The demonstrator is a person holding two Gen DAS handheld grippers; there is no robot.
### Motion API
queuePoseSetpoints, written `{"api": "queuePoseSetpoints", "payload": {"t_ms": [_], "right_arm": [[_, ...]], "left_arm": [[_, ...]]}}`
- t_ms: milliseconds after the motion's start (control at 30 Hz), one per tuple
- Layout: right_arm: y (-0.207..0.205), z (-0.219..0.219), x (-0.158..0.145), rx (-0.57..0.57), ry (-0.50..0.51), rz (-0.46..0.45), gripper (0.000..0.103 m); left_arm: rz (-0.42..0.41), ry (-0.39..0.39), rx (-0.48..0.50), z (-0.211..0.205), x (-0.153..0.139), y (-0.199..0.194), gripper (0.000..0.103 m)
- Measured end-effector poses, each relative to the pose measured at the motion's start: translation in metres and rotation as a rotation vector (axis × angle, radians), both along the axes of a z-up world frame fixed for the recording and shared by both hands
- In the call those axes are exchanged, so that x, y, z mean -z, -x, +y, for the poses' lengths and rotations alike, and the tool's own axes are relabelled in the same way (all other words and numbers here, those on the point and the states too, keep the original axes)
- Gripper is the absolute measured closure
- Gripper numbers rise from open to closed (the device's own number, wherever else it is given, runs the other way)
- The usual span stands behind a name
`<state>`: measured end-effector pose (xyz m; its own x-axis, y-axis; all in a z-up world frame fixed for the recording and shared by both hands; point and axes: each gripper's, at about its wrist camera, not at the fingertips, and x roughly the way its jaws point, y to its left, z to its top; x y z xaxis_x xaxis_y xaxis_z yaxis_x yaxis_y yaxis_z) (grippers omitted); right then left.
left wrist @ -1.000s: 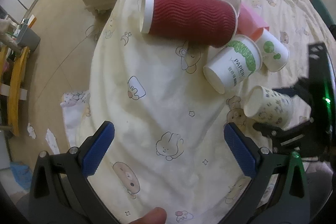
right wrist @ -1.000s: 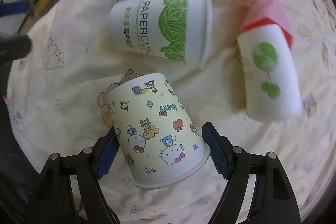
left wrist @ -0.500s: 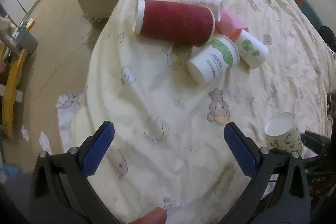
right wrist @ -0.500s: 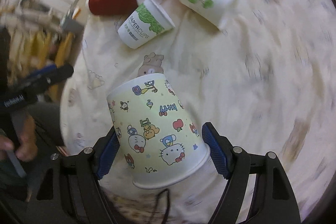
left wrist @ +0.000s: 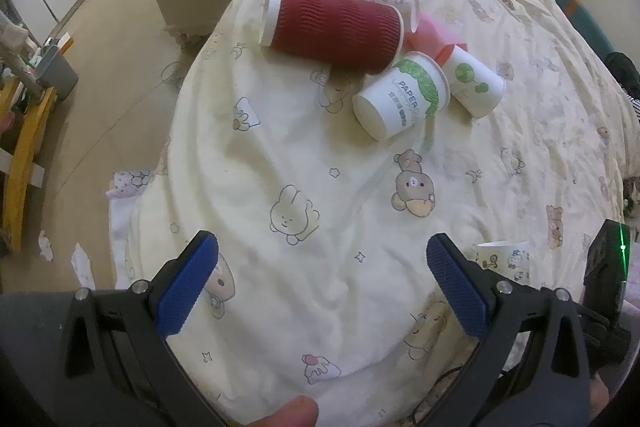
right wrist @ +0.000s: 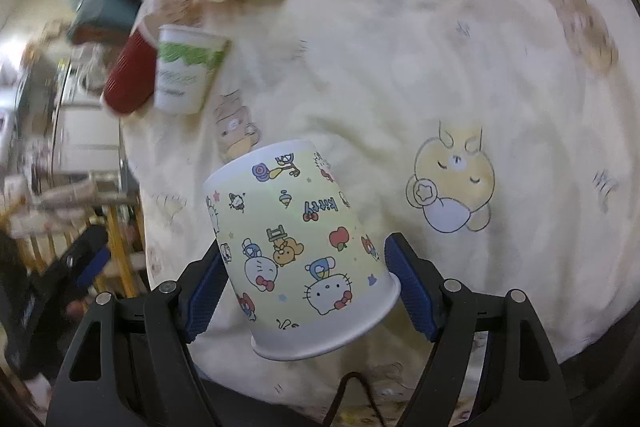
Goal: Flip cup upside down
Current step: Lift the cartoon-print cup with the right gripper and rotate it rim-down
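My right gripper [right wrist: 310, 291] is shut on a yellow cartoon-print paper cup [right wrist: 302, 247], gripping it near its rim, base pointing away from the camera, over the cream bedsheet. The same cup [left wrist: 506, 259] shows at the lower right of the left wrist view, beside the right gripper's black body. My left gripper [left wrist: 320, 287] is open and empty above the sheet's near part.
A pile of cups lies on its side on the bed: a dark red ribbed cup [left wrist: 332, 27], a white cup with green print [left wrist: 402, 95], a white cup with green dots [left wrist: 474, 85] and a pink one [left wrist: 430, 37]. The bed edge and floor [left wrist: 100, 67] are at left.
The right gripper lifted the cartoon cup off the sheet, carried it away from the pile and turned it. The left gripper pulled back from the pile.
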<state>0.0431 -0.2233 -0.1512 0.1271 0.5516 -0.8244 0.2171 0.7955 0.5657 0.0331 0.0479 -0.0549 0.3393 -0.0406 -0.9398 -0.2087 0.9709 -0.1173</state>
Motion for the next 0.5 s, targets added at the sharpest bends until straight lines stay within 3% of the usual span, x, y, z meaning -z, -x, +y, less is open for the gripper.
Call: {"api": "queuePoseSetpoints", "payload": {"t_ms": [233,267,333,367,500], "right_arm": [[-0.007,0.006,0.018,0.033,-0.006,0.037,0.021],[-0.008,0.008,0.019,0.029,-0.007,0.039,0.019],[-0.009,0.008,0.017,0.017,0.004,0.046,0.004],[-0.009,0.008,0.014,0.01,0.017,0.046,0.001],[-0.003,0.008,-0.003,-0.03,0.069,0.031,0.0]], "left_arm": [[-0.009,-0.005,0.001,0.002,0.0,0.001,0.0],[-0.009,-0.004,0.003,0.001,0.0,0.002,0.0],[-0.007,0.004,0.0,0.001,0.001,0.002,0.0],[-0.006,0.005,-0.001,0.001,0.001,0.001,0.0],[-0.016,-0.01,-0.004,-0.001,0.001,0.003,0.0]]}}
